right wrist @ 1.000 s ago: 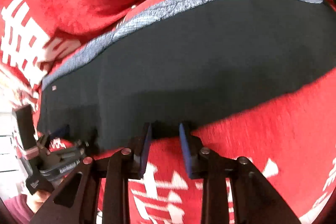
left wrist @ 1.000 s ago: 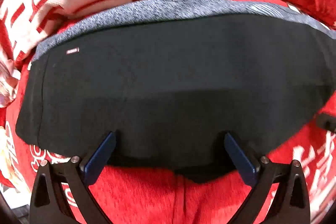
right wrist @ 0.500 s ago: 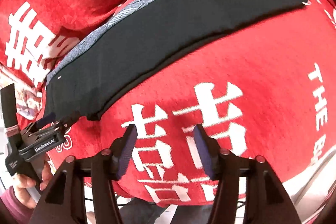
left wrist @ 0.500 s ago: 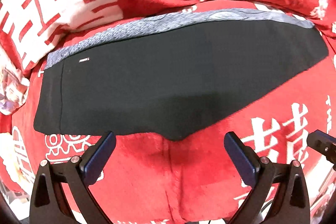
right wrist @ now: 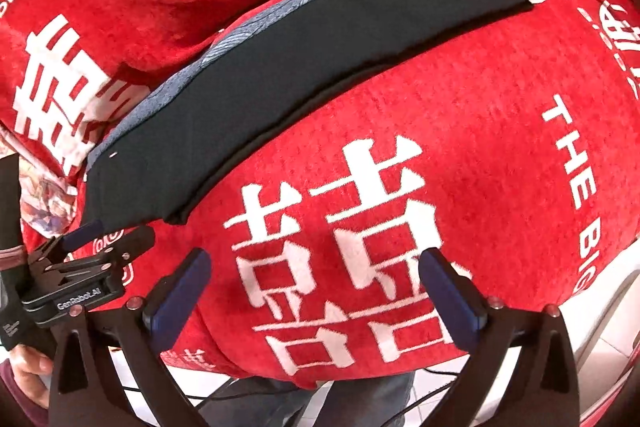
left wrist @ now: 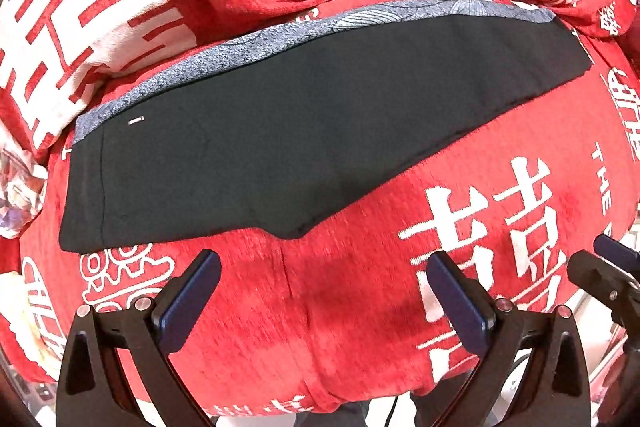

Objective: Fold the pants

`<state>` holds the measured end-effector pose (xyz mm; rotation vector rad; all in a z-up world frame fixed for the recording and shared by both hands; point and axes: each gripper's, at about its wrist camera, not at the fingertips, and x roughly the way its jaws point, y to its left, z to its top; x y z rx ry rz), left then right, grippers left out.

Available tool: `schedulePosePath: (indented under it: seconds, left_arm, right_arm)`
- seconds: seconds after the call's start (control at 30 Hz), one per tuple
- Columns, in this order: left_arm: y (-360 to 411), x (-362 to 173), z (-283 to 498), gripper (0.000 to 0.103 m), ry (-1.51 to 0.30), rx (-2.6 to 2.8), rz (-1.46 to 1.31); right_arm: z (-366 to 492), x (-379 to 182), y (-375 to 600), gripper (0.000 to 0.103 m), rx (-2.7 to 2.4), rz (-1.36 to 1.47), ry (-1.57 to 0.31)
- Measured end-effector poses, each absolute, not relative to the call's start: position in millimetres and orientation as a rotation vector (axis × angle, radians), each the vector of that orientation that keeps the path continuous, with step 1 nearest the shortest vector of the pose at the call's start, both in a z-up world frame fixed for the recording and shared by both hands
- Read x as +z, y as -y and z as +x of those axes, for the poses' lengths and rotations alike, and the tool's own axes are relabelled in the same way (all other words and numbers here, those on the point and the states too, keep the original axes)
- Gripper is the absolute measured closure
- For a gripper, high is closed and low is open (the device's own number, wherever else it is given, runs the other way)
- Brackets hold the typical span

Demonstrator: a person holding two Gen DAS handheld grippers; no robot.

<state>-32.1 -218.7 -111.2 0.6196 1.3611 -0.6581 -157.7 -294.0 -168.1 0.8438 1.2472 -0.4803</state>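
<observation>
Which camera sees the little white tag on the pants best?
The left wrist view. There the white tag on the pants is a clear little bar near the grey band. In the right wrist view the tag is only a tiny speck at the pants' left end.

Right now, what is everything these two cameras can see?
pants: one, black with a grey patterned strip along the far edge, lying flat and folded lengthwise on the blanket.
blanket: one, red with white characters and letters, spread under the pants and bunched up behind them.
printed cloth: one, pale with a faint pattern, at the left edge beside the blanket.
floor: pale, showing past the blanket's near edge.
left gripper: one, black with blue pads, jaws open, over the blanket, empty.
right gripper: one, same make, jaws just opened wide, nothing between them.
hand: one, holding the left gripper, at the lower left of the right view.
</observation>
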Motion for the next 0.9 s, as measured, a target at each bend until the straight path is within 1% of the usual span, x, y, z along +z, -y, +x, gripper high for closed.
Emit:
schedulePosePath:
  seconds: [0.6,0.77,0.9]
  left_arm:
    - [235.9,-113.0,-34.2,0.0,-1.351,-0.673,0.651]
    - [253.0,-117.7,-37.9,0.0,-1.362,-0.635,0.662]
    - [274.6,-120.7,-40.2,0.0,-1.366,-0.608,0.66]
  right_arm:
    - [-189.8,-178.2,296.5,0.0,-0.519,0.961,-1.259]
    - [-195.2,-183.7,319.1,0.0,-0.53,0.946,-1.23]
    - [-202.1,-184.8,359.6,0.0,-0.52,1.006,-1.203]
